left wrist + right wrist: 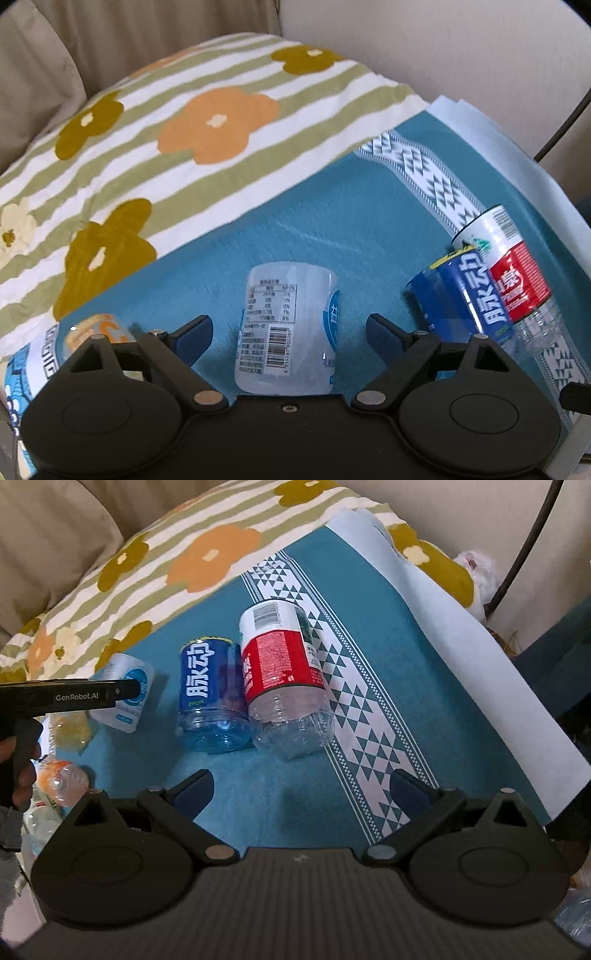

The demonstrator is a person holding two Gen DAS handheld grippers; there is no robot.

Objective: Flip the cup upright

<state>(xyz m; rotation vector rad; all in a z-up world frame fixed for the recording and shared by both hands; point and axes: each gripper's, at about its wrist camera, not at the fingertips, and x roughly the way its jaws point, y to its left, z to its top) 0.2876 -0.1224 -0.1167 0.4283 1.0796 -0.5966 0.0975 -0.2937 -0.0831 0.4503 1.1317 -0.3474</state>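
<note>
Three cut-bottle cups lie on their sides on the teal mat (332, 229). A white-labelled clear cup (286, 325) lies between the fingers of my open left gripper (290, 332), not clamped; it also shows in the right wrist view (123, 694), partly hidden by the left gripper's body (66, 698). A blue-labelled cup (212, 698) and a red-and-white-labelled cup (286, 679) lie side by side, touching; both show at the right of the left wrist view, blue cup (461, 295), red cup (513, 269). My right gripper (301, 792) is open and empty, short of them.
A striped flower-print cloth (147, 155) covers the far left of the surface. More plastic bottles lie at the left edge (59, 779), one with an orange label (92, 332). A white paper strip (443, 635) borders the mat on the right. A black cable (524, 546) curves at the right.
</note>
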